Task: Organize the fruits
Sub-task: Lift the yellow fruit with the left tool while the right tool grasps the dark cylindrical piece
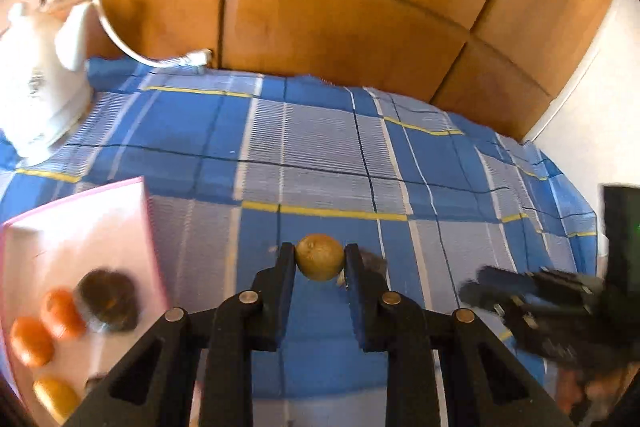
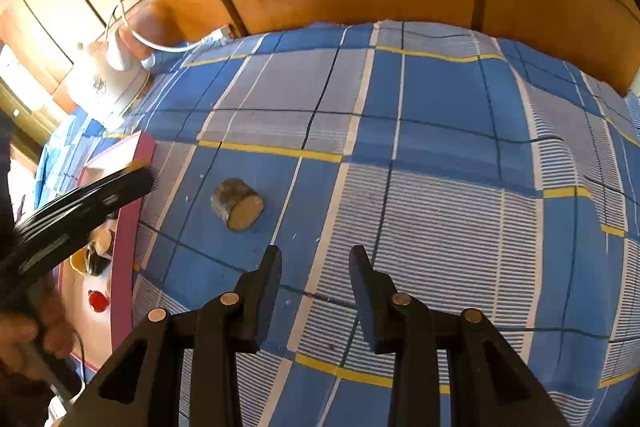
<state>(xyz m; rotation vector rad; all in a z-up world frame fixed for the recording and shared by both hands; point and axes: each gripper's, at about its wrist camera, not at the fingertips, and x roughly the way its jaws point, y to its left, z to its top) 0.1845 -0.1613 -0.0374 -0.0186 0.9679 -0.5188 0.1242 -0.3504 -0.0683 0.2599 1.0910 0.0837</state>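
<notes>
We have the left gripper (image 1: 320, 258) clamped on a small round brownish-green fruit (image 1: 320, 255), probably a kiwi, one pad pressing each side at its widest part so it cannot roll out. The fruit sits right at the fingertips, between the jaws. It appears lifted just clear of the blue checked cloth (image 1: 312, 147), though we cannot be sure. The pink tray (image 1: 146, 203) lies to the left of the fruit and already holds orange fruits (image 1: 46, 323), a yellow one (image 1: 54, 393) and a dark round one (image 1: 108, 301), so we judge it to be the collecting place. Our right gripper (image 2: 314, 267) hangs over the cloth with its jaws apart and nothing between them. A cut brown piece (image 2: 237, 203) lies on the cloth between the right gripper and the tray.
</notes>
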